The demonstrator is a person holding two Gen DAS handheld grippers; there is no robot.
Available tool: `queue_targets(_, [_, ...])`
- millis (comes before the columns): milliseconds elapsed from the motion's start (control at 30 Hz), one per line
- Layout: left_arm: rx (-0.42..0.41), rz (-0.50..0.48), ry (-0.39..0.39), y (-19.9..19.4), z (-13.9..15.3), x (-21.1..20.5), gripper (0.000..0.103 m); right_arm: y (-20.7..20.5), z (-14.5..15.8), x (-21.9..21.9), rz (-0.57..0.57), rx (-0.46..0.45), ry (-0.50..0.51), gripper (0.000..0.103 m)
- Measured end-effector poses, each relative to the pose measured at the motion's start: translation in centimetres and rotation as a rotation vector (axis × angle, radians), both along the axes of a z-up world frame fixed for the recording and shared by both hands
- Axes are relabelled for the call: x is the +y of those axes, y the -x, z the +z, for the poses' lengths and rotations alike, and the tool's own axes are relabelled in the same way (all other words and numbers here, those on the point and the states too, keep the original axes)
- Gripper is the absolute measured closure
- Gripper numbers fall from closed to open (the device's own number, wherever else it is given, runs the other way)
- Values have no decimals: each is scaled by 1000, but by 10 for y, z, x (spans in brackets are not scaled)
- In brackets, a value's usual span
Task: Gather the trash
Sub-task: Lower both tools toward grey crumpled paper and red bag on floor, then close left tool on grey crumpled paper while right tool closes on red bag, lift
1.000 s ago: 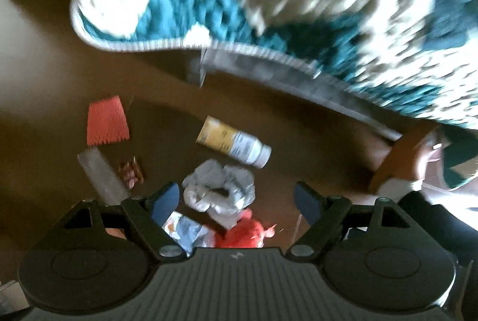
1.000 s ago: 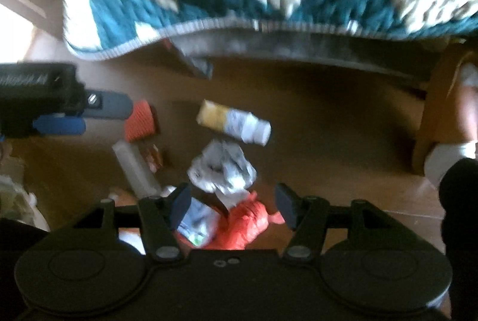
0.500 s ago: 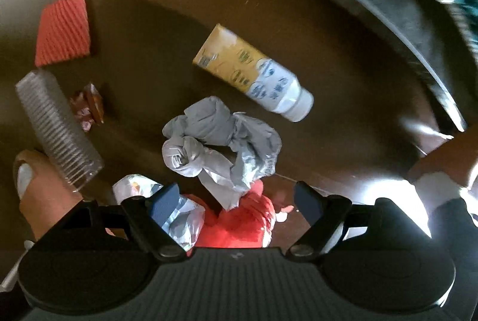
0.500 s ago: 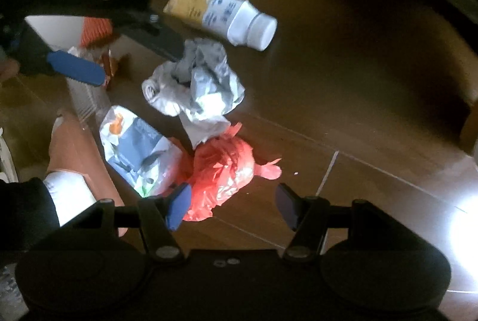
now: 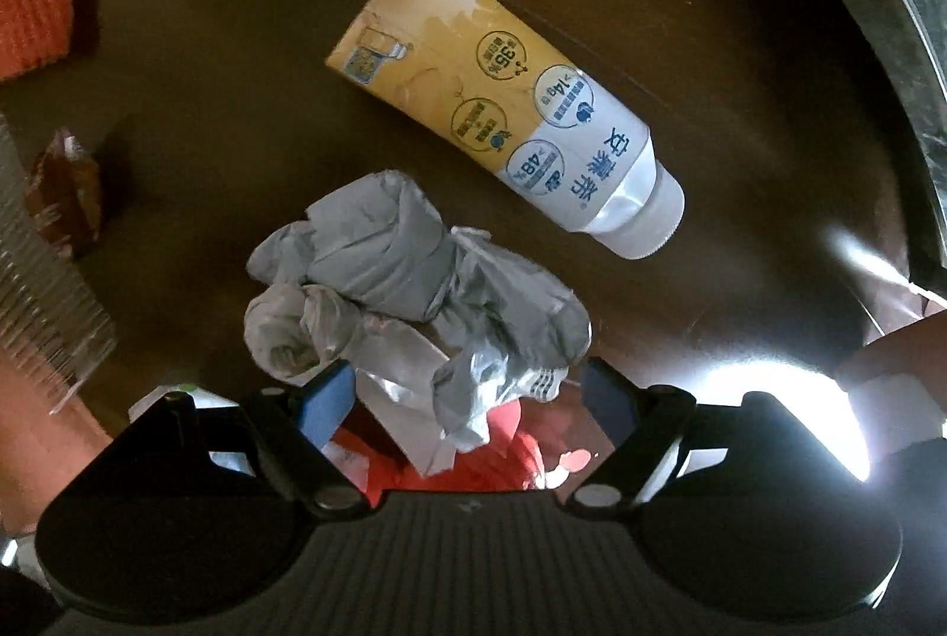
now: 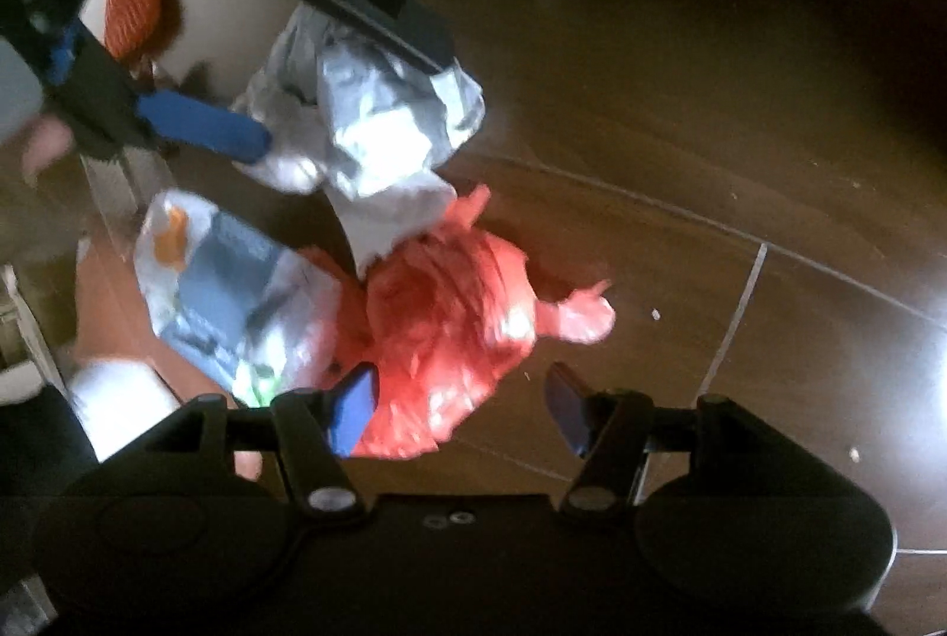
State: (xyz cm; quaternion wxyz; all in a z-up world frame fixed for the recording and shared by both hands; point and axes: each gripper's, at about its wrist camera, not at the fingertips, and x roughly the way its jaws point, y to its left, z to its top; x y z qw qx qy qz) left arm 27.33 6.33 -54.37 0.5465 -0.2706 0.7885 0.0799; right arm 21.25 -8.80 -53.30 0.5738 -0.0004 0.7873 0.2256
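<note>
Both claws have dropped toward the floor (image 6: 680,115) since a second ago: the patterned blanket has left both views and the litter now fills them. In its own view the left claw (image 5: 467,393) stands released, its blue pads either side of the near edge of the grey crumpled bag (image 5: 414,304), gripping nothing. Right claw (image 6: 458,408) is released too, poised over the red plastic bag (image 6: 450,334), whose near left side sits just by the left pad.

Trash lies in one overlapping heap. The grey bag's tail rests on the red bag, and a white-and-blue wrapper (image 6: 231,304) touches the red bag on its left. The yellow-and-white bottle (image 5: 503,115) lies on its side just beyond the grey bag.

The likely trouble is that thin film slips from a shallow pinch, or that one bag drags its neighbour along and scatters it; the two claws are also near enough to knock together.

Hard to read: the right view is blurred, a ribbed clear cup (image 5: 41,269) is cut by the left edge, and the small brown wrapper (image 5: 65,186) sits in shadow.
</note>
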Motion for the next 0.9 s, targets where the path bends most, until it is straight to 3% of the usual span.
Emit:
queue_targets(200, [-11,-19,23,-6,-10,0,45,-4,0,6,20,-48,-10,43])
queue_targets(333, [-14,-27,48,-7,-12,1,70,-5,1,5,15,-49,-13,47])
queue_targets(467, [-22,-43,64,-9,-9,-1,83,-3,5,11,50,-61,-4,51])
queue_targets(700, [-23,-47,48,-9,14,-8,90,-5,32,21,123,-128,4,57])
queue_targets(900, [-71,-6,42,-7,62,-5,90,-7,74,19,170,-186,24,57])
